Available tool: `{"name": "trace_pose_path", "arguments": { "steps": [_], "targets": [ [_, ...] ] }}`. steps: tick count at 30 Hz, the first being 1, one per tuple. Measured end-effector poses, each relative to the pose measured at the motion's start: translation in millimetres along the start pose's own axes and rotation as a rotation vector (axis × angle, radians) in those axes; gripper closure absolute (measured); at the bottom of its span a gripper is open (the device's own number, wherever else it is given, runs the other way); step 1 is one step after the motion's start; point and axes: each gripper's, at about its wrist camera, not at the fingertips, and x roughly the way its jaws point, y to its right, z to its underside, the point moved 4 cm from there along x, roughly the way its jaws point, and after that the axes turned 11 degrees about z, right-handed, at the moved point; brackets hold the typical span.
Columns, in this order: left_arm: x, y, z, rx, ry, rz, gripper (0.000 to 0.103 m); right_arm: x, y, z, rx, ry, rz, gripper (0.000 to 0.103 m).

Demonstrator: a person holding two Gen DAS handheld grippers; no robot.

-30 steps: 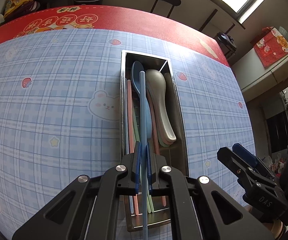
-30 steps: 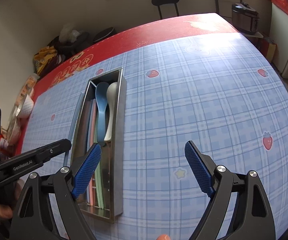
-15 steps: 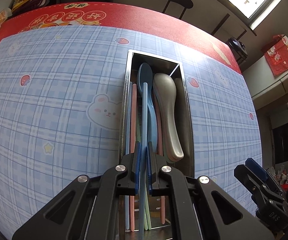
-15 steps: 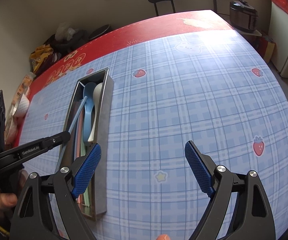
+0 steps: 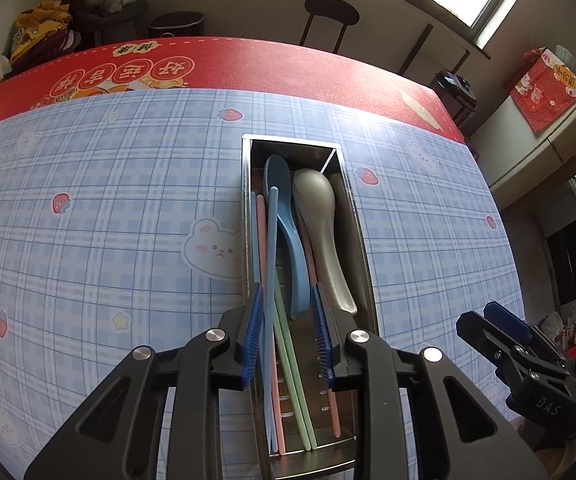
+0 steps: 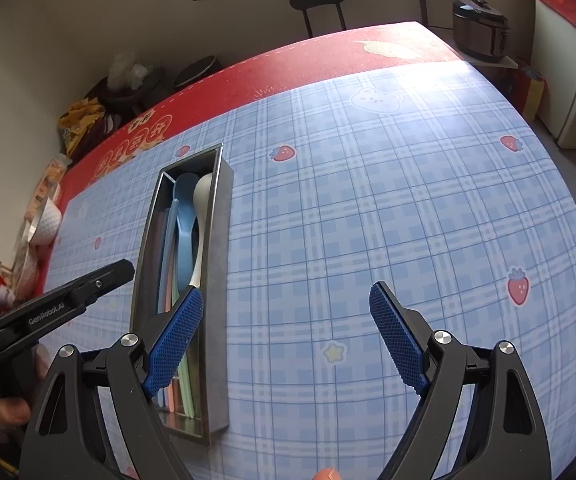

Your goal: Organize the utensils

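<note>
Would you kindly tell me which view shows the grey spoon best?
The left wrist view: the grey spoon lies in full sight, bowl to handle end, in the tray. In the right wrist view the tray's near wall and the right gripper's finger hide part of its handle, so only its pale bowl and upper handle show.

"DAS" is printed in pale letters on the right hand-held gripper (image 5: 499, 330), seen from the left wrist view. "GenRobot.AI" is on the left hand-held gripper (image 6: 126, 268), seen from the right wrist view. Red cloth (image 5: 248, 60) on the surface has Chinese characters in round medallions, upside down, not legible.
</note>
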Motion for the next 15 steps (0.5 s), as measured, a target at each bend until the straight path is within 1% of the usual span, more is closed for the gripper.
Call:
{"name": "trace_pose_path", "arguments": {
  "steps": [2,4,5,6,7,8,9,10,14,15],
  "targets": [
    [-11,-2,-1,0.019,0.021,-0.015,0.071,-3,-6,-1,-0.001,0.008,-0.004,0.02],
    [-24,-4,-2,0.039,0.04,-0.021,0.061,-5,-14,-1,-0.01,0.012,-0.001,0.02],
    [-31,-4,-3,0.051,0.051,-0.022,0.058,-7,-18,-1,-0.013,0.014,-0.001,0.02],
    [-37,-5,-4,0.064,0.061,-0.023,0.05,-8,-22,-1,-0.016,0.016,-0.001,0.02],
    [-44,-6,-4,0.075,0.07,-0.023,0.04,-10,-26,0,-0.018,0.019,-0.002,0.02],
    [-51,-7,-4,0.082,0.078,-0.025,0.034,-13,-31,0,-0.021,0.022,-0.005,0.02],
    [-59,-8,-4,0.088,0.089,-0.025,0.022,-17,-36,1,-0.025,0.026,-0.01,0.02],
    [-67,-10,-5,0.095,0.101,-0.025,0.015,-21,-42,1,-0.03,0.032,-0.013,0.02],
    [-105,-12,-7,0.158,0.148,-0.049,0.006,-49,-61,-3,-0.051,0.09,-0.012,0.02],
    [-116,-13,-8,0.174,0.169,-0.055,0.006,-59,-66,-5,-0.056,0.112,-0.009,0.02]
  ]
}}
